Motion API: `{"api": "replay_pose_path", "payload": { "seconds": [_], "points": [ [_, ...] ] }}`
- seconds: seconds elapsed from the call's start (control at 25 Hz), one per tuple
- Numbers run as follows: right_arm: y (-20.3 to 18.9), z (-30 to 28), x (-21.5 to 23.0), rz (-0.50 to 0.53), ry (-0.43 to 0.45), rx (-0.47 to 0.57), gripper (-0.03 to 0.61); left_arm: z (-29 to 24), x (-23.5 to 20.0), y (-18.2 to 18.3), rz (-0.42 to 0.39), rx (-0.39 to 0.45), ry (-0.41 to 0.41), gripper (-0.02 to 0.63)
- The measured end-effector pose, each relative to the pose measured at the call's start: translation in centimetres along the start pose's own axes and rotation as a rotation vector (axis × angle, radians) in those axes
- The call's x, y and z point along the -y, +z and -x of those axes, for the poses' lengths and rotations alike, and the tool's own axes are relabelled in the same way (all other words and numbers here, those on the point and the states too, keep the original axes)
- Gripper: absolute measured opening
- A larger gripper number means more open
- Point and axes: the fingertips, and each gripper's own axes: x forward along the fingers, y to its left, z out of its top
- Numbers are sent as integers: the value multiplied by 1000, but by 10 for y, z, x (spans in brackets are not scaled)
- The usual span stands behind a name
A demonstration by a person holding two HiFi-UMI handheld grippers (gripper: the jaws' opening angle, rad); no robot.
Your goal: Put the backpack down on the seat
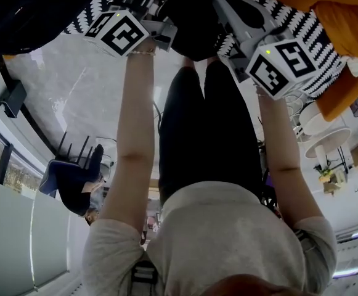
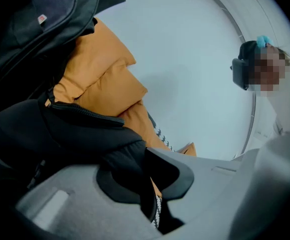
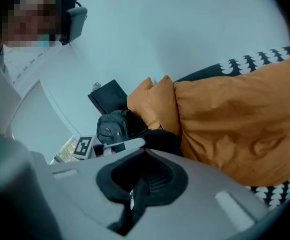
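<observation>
The black backpack hangs against an orange cushion on the seat with the black-and-white pattern. In the head view the backpack is the dark mass between both arms at the top. My left gripper is shut on black backpack fabric that folds in between its jaws. My right gripper is shut on a black strap of the backpack; beyond its jaws I see the pack's body and the left gripper's marker cube. Both marker cubes show in the head view, left and right.
Large orange cushions fill the seat to the right. A flat black thing lies behind the backpack. The person's black trousers stand before the seat. Another person sits at the left; round white tables stand at the right.
</observation>
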Motion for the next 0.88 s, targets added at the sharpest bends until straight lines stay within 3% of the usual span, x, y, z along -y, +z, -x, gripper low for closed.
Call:
{"api": "replay_pose_path", "payload": {
  "seconds": [0.28,0.48,0.88],
  "points": [
    [-29,-12,-11,0,29,-52,3,5,-32,-38,64,-46,45,45],
    [-40,-18,-4,-2,-1,-66,3,10,-54,-62,136,-81,112,155],
    [-45,-26,-3,10,2,-82,3,22,-87,-70,113,-102,262,272]
  ]
}}
